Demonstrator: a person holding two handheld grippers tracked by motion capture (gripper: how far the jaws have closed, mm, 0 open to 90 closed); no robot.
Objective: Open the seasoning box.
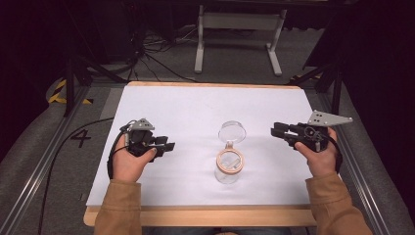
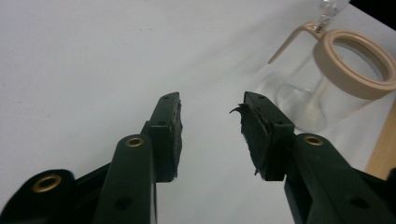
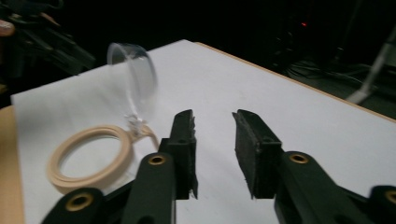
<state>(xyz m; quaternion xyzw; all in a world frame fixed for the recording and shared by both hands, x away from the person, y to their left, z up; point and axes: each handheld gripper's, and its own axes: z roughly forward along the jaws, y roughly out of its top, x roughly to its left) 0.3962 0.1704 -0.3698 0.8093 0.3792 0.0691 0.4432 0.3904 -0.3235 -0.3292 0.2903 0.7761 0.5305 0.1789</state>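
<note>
A clear glass jar [image 1: 228,169] with a beige ring round its mouth [image 1: 229,160] stands on the white table cover, near the middle front. Its clear hinged lid [image 1: 232,131] is flipped open and leans back behind it. My left gripper [image 1: 170,145] hovers to the jar's left, open, nothing between its jaws. My right gripper [image 1: 275,131] is held to the jar's right, open too and empty. The jar [image 2: 327,79] sits at the upper right of the left gripper view [image 2: 212,112]. The beige ring [image 3: 91,158] and lid [image 3: 133,81] lie left of the right gripper [image 3: 214,126].
The white cover [image 1: 195,107] spreads over a wooden table whose bare edge [image 1: 205,215] runs along the front. Metal rails flank the table. A white stand [image 1: 240,29] and cables lie on the floor beyond the far edge.
</note>
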